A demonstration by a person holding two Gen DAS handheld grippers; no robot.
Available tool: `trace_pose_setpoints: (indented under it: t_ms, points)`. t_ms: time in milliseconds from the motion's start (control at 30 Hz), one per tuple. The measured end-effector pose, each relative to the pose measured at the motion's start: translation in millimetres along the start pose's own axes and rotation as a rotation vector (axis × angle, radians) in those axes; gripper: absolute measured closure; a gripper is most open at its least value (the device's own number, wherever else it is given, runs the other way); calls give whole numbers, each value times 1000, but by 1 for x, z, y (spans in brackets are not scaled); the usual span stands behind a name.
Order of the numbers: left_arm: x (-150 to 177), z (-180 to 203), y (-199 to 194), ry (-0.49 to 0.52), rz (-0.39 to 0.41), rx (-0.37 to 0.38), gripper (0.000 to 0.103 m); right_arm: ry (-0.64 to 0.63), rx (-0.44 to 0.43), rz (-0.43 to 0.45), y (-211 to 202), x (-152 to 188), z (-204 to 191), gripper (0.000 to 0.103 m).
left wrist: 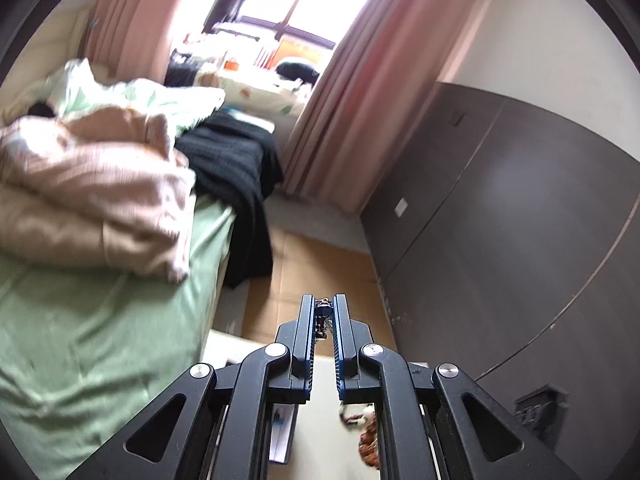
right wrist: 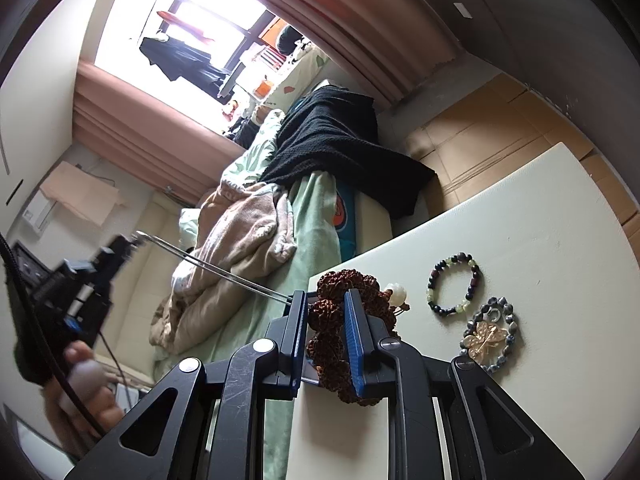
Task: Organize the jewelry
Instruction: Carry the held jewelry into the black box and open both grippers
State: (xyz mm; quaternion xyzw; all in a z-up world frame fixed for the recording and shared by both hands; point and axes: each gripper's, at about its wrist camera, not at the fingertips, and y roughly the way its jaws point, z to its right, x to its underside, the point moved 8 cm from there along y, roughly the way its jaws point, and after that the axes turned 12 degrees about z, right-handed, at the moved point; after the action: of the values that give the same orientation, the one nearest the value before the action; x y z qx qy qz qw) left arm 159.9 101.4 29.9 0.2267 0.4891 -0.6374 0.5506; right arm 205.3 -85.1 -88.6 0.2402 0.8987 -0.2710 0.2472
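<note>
My left gripper [left wrist: 324, 304] is shut on a thin silver chain [left wrist: 322, 320] pinched between its fingertips, held up in the air over the floor. In the right wrist view the chain [right wrist: 216, 268] runs taut from the left gripper body [right wrist: 80, 280] to my right fingertip. My right gripper [right wrist: 326, 300] is shut on a brown rough-seed bracelet [right wrist: 336, 344] with a white bead [right wrist: 397, 294], above the cream table [right wrist: 540, 240]. A dark-and-green bead bracelet [right wrist: 455, 283] and a grey bead bracelet with a gold dragonfly [right wrist: 490, 334] lie on the table to the right.
A bed with green sheet [left wrist: 80, 340], tan blanket [left wrist: 92, 184] and black cloth [left wrist: 236, 184] lies left. Dark cabinet doors [left wrist: 520, 220] stand right. Cardboard [left wrist: 320, 264] covers the floor. The person's hand [right wrist: 80, 392] holds the left gripper.
</note>
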Motion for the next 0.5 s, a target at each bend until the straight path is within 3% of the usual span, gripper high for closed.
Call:
trace_pose_setpoints:
  t_ms: [267, 500]
  points:
    - [51, -41, 22, -51, -33, -54, 95, -16, 12, -11, 9, 6, -3, 83]
    - [84, -74, 40, -97, -146, -132, 95, -39, 23, -24, 18, 15, -9, 83]
